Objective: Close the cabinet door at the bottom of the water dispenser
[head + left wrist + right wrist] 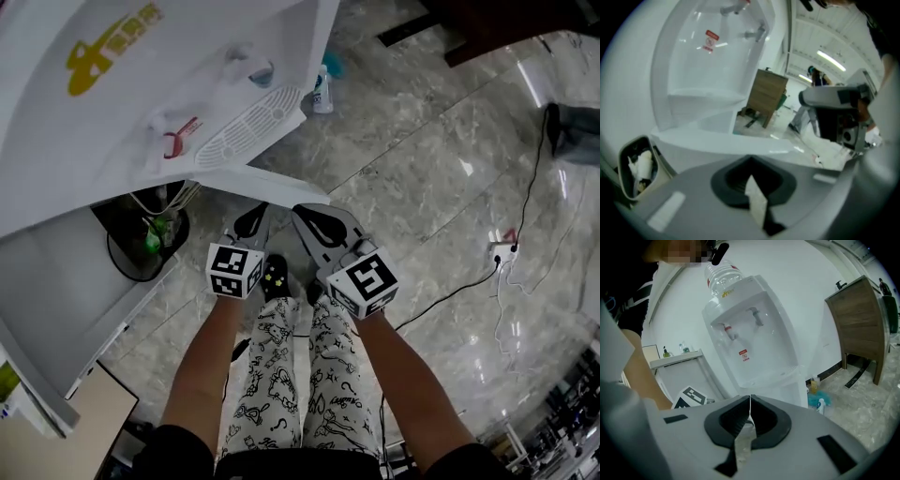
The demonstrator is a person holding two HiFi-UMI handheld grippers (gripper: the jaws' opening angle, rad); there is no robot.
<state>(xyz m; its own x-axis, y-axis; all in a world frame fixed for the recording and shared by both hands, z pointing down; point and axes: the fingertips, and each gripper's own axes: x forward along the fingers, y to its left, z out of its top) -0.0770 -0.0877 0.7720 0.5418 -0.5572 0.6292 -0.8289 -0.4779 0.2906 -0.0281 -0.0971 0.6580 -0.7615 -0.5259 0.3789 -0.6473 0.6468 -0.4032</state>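
Observation:
The white water dispenser point(141, 84) fills the upper left of the head view, and its taps and drip tray face me. Its lower cabinet door point(66, 300), a grey panel with a white edge, stands swung open at the lower left. My left gripper point(251, 221) and right gripper point(319, 225) hang side by side in front of the dispenser's base, both shut and empty, touching nothing. The left gripper view looks up at the dispenser point(712, 70), its gripper point(752, 158) shut. In the right gripper view the gripper point(750, 398) is shut before the dispenser point(754, 343) and the door point(686, 376).
A black bin point(141, 246) with rubbish stands under the dispenser beside the door; it also shows as the bin point(637, 168) at the left. Small bottles point(322, 89) stand on the marble floor. A cable and power strip point(502, 251) lie to the right. A wooden cabinet point(862, 329) stands beyond.

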